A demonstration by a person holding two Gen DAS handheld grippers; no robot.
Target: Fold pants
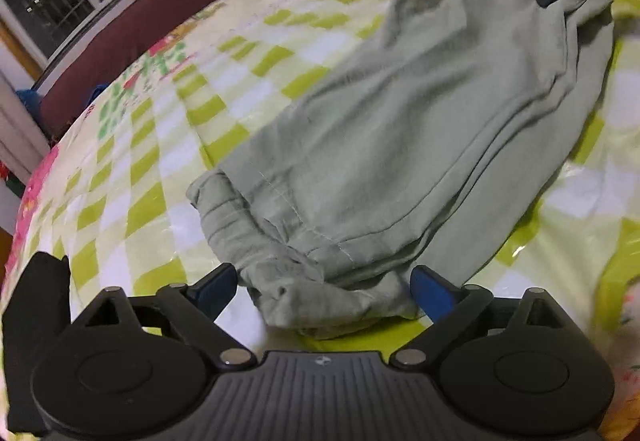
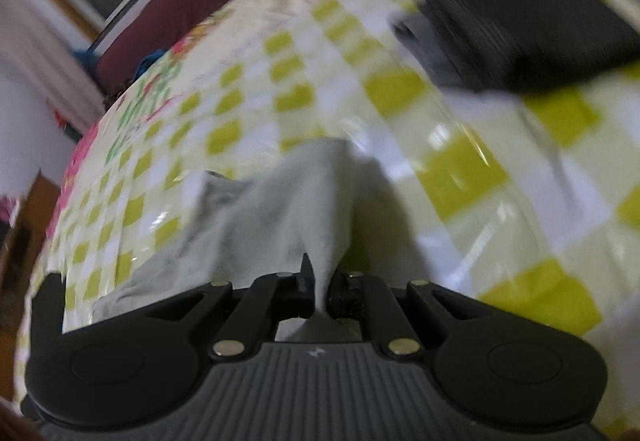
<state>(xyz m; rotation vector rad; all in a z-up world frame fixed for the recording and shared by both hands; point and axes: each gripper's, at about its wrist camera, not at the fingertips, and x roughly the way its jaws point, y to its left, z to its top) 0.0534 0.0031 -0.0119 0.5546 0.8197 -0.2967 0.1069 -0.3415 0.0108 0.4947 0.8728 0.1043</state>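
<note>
Left wrist view: my left tool (image 1: 324,291) sits wide open around the pants (image 1: 400,129) waistband, ready to grab. My right tool (image 2: 318,281) is pinching the far end, lifting it off the bed (image 1: 160,161) to fold over.

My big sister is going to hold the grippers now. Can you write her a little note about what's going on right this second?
Left hand-held gripper: open, fingers either side of the bunched end of the grey-green pants, not clamped.
Right hand-held gripper: shut on a pinch of the pants' cloth, lifting it a little.
The pants lie on the green checked bedspread, already doubled lengthwise it seems. A dark folded garment sits beyond.
Left to do: close the left hand-held gripper on the near end, then bring the ends together and flatten the fold.
</note>
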